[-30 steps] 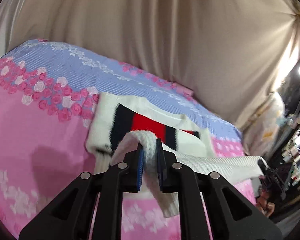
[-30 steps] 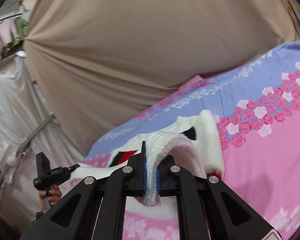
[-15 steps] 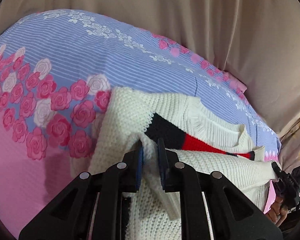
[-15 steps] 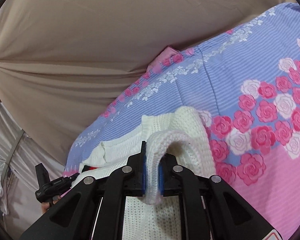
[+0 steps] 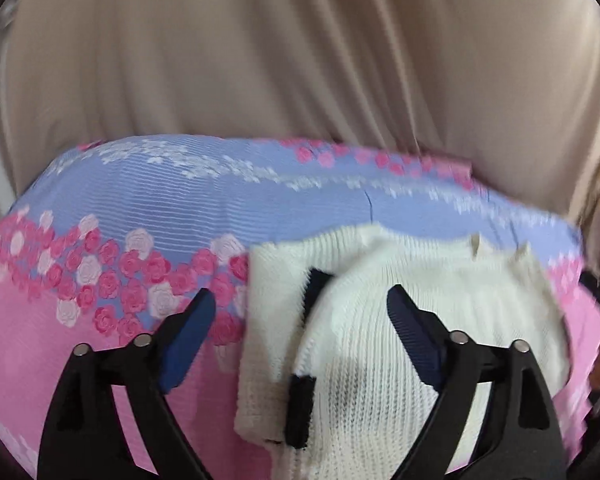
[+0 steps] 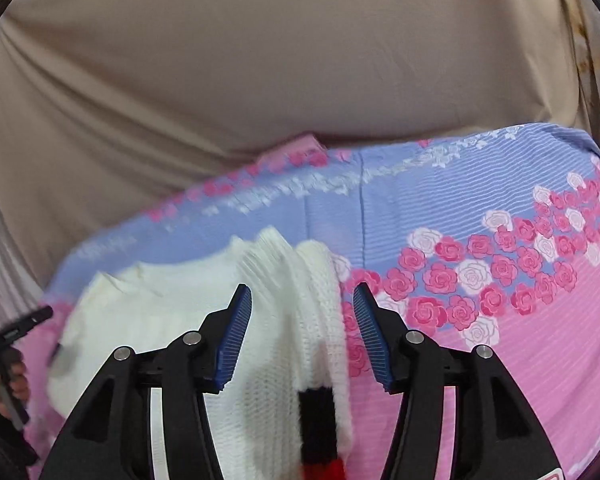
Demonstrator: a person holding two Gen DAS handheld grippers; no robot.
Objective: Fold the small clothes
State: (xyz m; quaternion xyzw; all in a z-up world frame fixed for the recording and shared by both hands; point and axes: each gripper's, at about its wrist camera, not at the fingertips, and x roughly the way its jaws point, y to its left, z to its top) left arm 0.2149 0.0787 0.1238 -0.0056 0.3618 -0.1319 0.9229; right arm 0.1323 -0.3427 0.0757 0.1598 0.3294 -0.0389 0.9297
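White knit sweater, black-red stripe, folded, lies on pink-blue rose bedsheet, at 5 o'clock in left view. Left gripper released, spread wide. Right gripper released, straddling sweater's folded edge.

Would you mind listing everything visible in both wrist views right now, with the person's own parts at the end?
sweater: one, white knit with black and red stripes, lying folded on the bedsheet.
bedsheet: one, pink and lavender-blue with rose print, under the sweater.
curtain: one, beige, draped behind the bed.
left gripper: one, black with blue pads, open above the sweater's left part.
right gripper: one, black with blue pads, open above the sweater's right edge.
hand: one, at the right view's left edge, holding a dark handle.
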